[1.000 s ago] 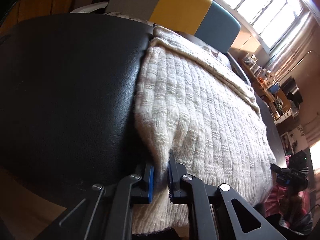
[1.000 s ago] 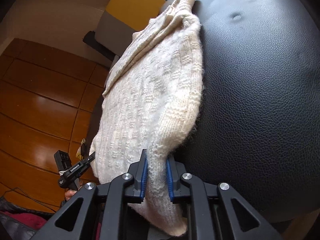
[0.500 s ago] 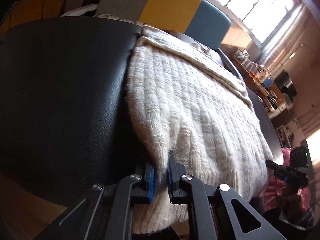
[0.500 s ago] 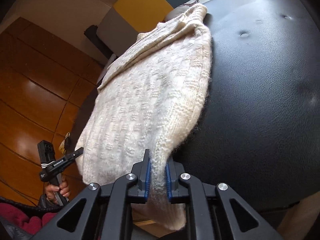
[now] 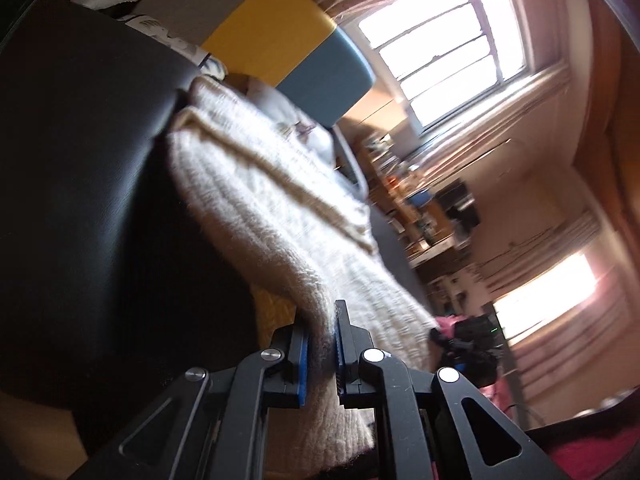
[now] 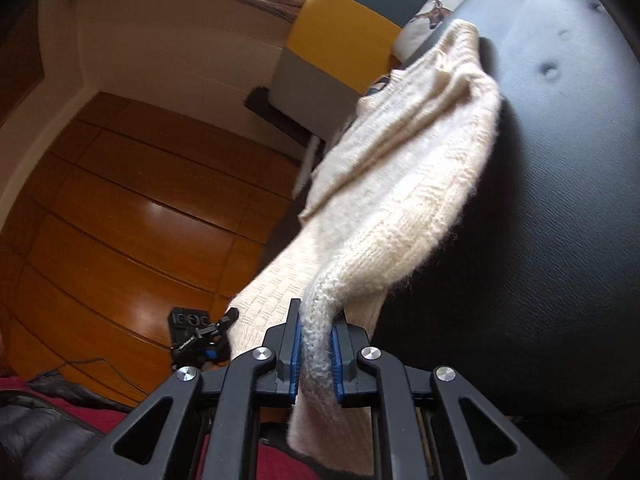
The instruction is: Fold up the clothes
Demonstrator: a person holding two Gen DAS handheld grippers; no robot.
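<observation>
A cream knitted sweater [image 5: 288,216] lies over a black leather seat [image 5: 88,184], its near edge raised off the surface. My left gripper [image 5: 320,332] is shut on the sweater's near left corner. In the right wrist view the same sweater [image 6: 416,184] stretches up from the black leather seat [image 6: 568,200], and my right gripper [image 6: 316,332] is shut on its near right corner. The other gripper [image 6: 200,336] shows beyond the cloth at lower left. The sweater's far end rests folded on the seat.
A yellow, grey and blue chair back [image 5: 288,56] stands behind the seat. Bright windows [image 5: 444,48] and cluttered shelves [image 5: 416,200] fill the right side. Polished wooden floor [image 6: 120,220] lies to the left of the seat, and red fabric [image 6: 92,412] sits near the bottom.
Both grippers have lifted their corners of the sweater up off the seat and tilted. The near half of the sweater now hangs in the air, and yellow shows beneath it.
</observation>
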